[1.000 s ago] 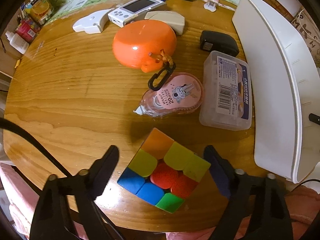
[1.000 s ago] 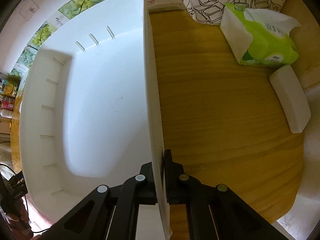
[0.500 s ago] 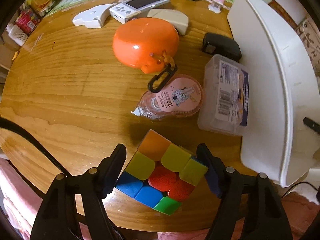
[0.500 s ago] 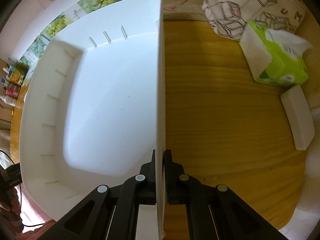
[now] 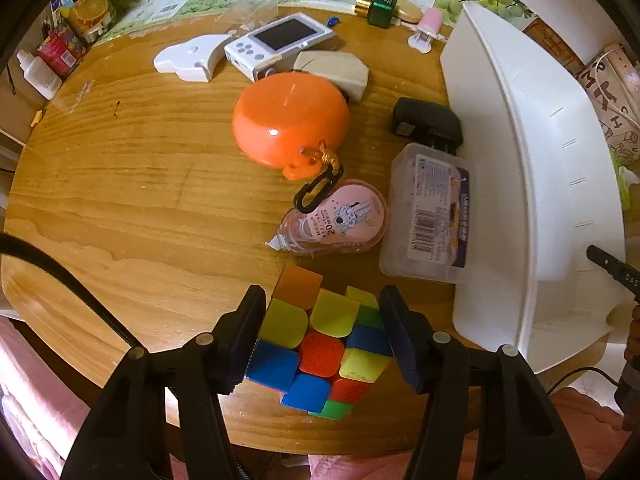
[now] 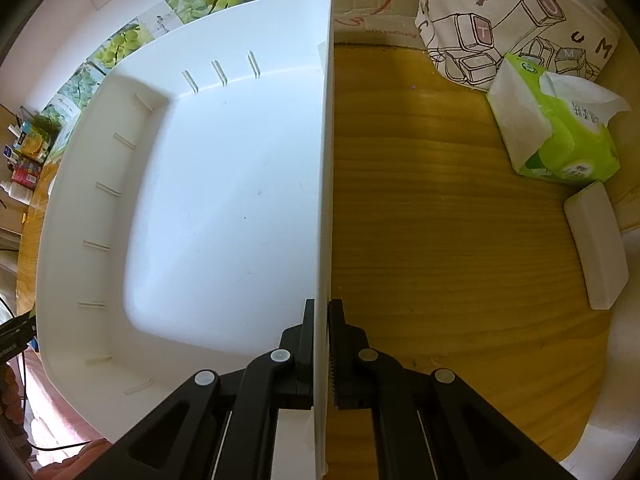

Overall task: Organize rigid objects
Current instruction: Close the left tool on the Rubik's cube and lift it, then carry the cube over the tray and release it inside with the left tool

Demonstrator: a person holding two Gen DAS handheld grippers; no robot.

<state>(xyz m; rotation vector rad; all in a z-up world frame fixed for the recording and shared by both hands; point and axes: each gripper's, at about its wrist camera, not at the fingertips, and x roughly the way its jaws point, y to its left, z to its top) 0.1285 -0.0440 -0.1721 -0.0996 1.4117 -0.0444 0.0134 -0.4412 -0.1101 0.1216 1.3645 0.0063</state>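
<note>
The left gripper (image 5: 322,334) is closing on the puzzle cube (image 5: 320,338) near the table's (image 5: 140,200) front edge; its jaws have just been narrowing, and both pads are now pressing the cube's sides. The cube is sitting skewed between them, so it is risking a twist or slip out toward the table edge during a lift. The right gripper (image 6: 320,344) is clamping the white bin's (image 6: 224,208) thin wall; that narrow pinch is inviting the bin to tilt or slide toward the clear plastic box (image 5: 426,216) beside it.
</note>
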